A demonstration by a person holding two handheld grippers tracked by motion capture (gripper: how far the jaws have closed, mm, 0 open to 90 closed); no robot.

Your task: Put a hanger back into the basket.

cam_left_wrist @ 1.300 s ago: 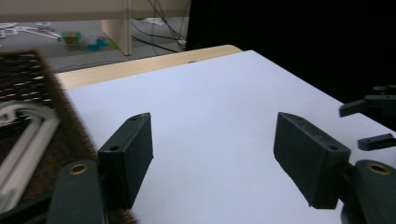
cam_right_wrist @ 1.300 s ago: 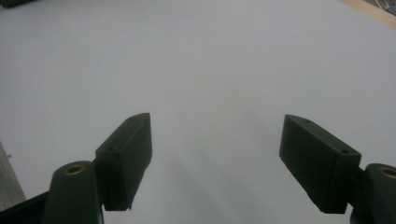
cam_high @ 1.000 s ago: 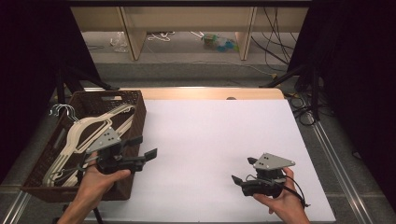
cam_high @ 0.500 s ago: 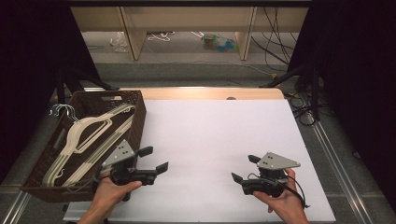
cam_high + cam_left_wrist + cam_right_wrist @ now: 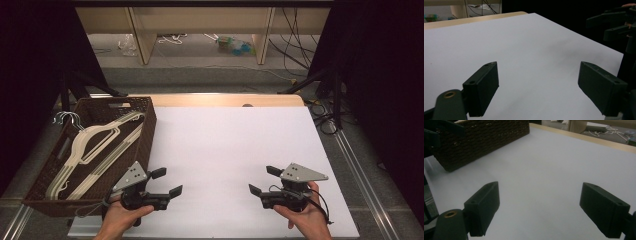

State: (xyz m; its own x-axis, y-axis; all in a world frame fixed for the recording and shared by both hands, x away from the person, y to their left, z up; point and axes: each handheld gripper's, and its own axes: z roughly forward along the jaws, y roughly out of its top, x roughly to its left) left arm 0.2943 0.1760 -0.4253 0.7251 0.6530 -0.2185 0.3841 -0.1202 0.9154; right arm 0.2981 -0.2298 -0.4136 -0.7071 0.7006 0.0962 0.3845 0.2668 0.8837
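White table (image 5: pixel 230 150) is bare; the wicker basket (image 5: pixel 107 107) on its left edge holds the white hangers (image 5: pixel 95 145). Left gripper (image 5: pixel 167 182) sits just beside the basket, right gripper (image 5: pixel 261 181) well apart, both spread wide and gripping nothing. Hooks look tangled, I think, so grabbing one hanger might drag along another. The right gripper view catches the basket's weave; the high view looks inside it.
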